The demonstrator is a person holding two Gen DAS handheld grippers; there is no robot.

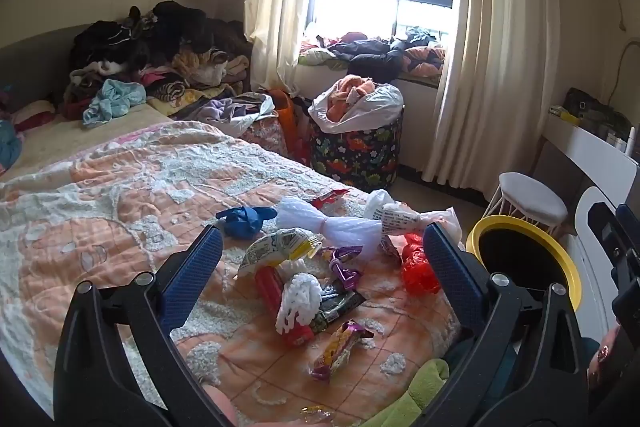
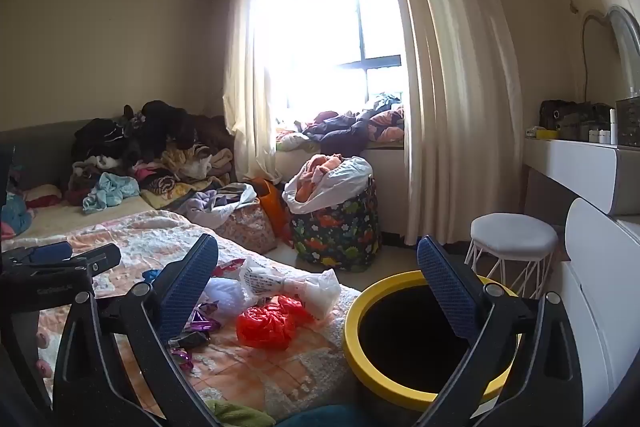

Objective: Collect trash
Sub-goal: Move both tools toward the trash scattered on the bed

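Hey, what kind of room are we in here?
Most likely a lived-in bedroom at home. A bed with a quilted cover fills the near side, clothes are heaped at its head, and a curtained window with a small white stool stands beyond.

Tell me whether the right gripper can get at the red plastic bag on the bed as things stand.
Probably yes. The right gripper is open and empty, and the red plastic bag lies uncovered near the bed's edge beside the yellow-rimmed bin, with nothing on top of it.

place: home bedroom | signs: quilted bed, clothes pile, curtained window, probably vanity
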